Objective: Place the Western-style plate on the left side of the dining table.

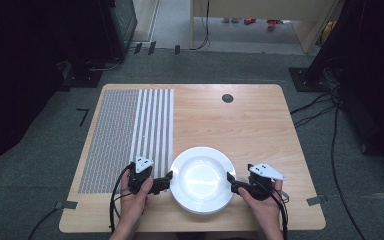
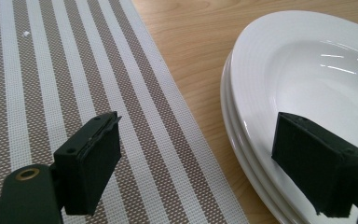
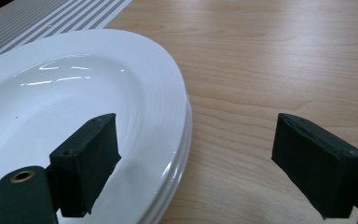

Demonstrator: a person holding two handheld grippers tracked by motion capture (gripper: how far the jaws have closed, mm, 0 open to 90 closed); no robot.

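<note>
Two tools closing in on stacked plates, nothing gripped yet.

High view: the left tool (image 1: 169, 176) and right tool (image 1: 228, 176) are flanking the plates (image 1: 201, 179) at lower centre of the bench (image 1: 250, 125), beside a striped mat (image 1: 130, 135). Left gripper view: its jaws are standing spread, one over the mat (image 2: 51, 79), one over the plates' (image 2: 307, 70) rim. Right gripper view: jaws are gaping too, straddling the plates' (image 3: 74, 93) edge at lower left. The approach looks done; grasping and lifting are remaining.
</note>
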